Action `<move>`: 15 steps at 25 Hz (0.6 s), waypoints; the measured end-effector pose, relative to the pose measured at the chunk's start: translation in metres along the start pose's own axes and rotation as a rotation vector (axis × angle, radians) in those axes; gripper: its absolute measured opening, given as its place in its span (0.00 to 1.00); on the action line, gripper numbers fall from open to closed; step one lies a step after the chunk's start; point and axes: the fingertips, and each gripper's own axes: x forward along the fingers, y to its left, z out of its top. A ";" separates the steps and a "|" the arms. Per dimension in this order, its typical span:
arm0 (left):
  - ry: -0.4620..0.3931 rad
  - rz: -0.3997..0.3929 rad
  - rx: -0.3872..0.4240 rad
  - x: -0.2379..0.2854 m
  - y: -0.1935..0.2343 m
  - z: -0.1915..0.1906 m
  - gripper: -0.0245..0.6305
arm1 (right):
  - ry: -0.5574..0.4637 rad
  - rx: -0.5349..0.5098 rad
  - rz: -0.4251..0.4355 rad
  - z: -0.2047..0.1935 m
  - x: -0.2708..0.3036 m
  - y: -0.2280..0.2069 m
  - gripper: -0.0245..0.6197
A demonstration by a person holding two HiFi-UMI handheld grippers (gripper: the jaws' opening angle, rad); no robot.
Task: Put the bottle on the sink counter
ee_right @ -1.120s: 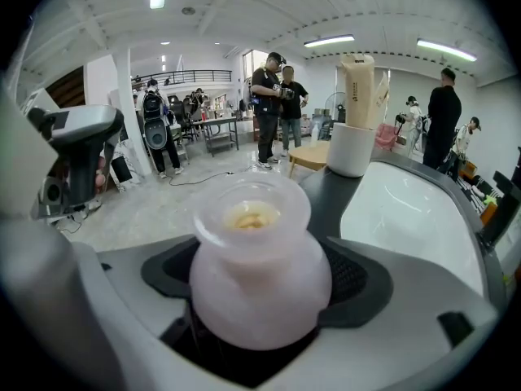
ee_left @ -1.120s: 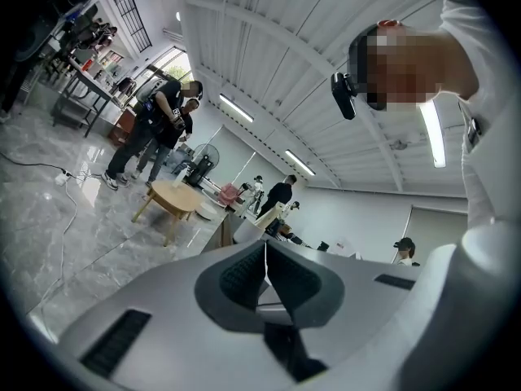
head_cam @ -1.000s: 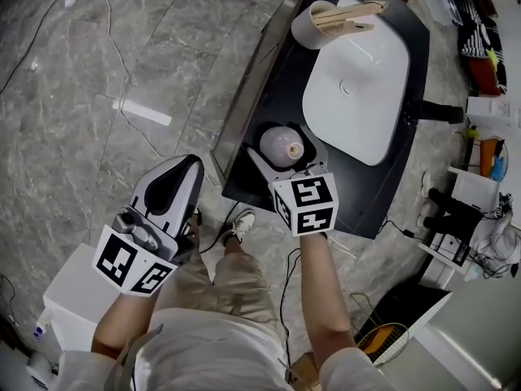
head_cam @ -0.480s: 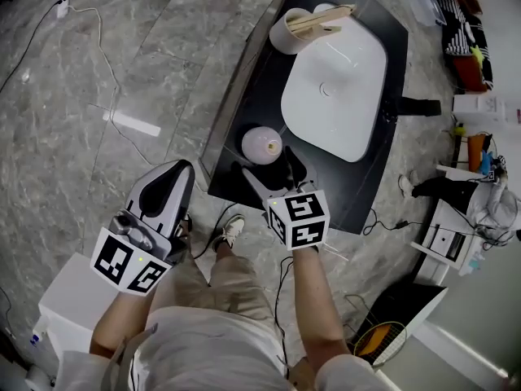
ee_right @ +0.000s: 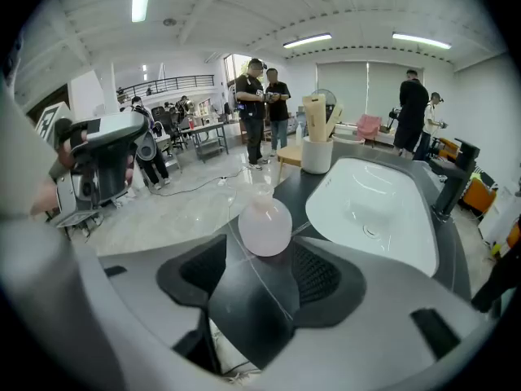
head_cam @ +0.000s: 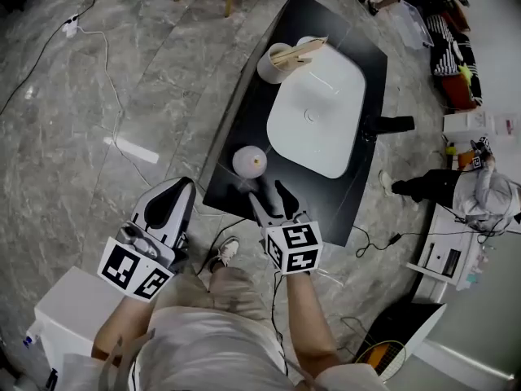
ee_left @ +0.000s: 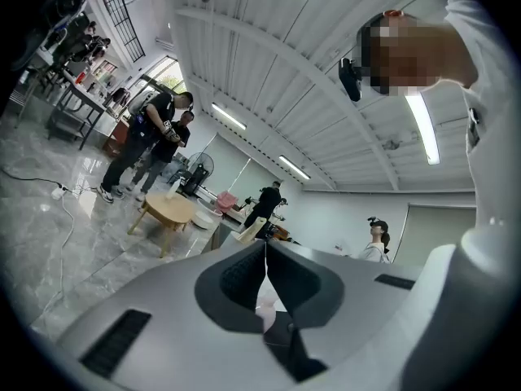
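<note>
The bottle (head_cam: 249,161), pale pink and round-bellied with a short neck, stands upright on the black sink counter (head_cam: 356,187) near its front left corner, beside the white basin (head_cam: 316,119). My right gripper (head_cam: 269,195) hangs just short of it over the counter's front edge. Its jaws are apart and closing, with nothing between them. In the right gripper view the bottle (ee_right: 264,225) stands just beyond the fingertips of that gripper (ee_right: 260,261), untouched. My left gripper (head_cam: 181,187) is held over the floor at the left, its jaws together (ee_left: 264,249) and holding nothing.
A white cup (head_cam: 275,62) holding wooden pieces stands at the counter's far end. A black faucet (head_cam: 389,124) juts from the right side of the basin. A white box (head_cam: 69,304) sits by my left arm. Cables trail over the marble floor; several people stand farther off.
My right gripper has drawn back from the bottle toward me and its jaws have narrowed. The bottle stays standing on the counter. The left gripper has kept its place.
</note>
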 end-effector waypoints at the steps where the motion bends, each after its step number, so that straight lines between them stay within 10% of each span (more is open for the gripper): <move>1: 0.002 -0.001 0.006 -0.001 -0.004 0.003 0.06 | -0.007 0.005 -0.003 0.003 -0.004 -0.001 0.43; 9: -0.029 0.028 0.074 -0.008 -0.018 0.043 0.06 | -0.102 0.034 -0.078 0.032 -0.048 -0.019 0.12; 15: -0.064 0.024 0.130 -0.011 -0.039 0.073 0.06 | -0.190 0.061 -0.091 0.051 -0.087 -0.036 0.05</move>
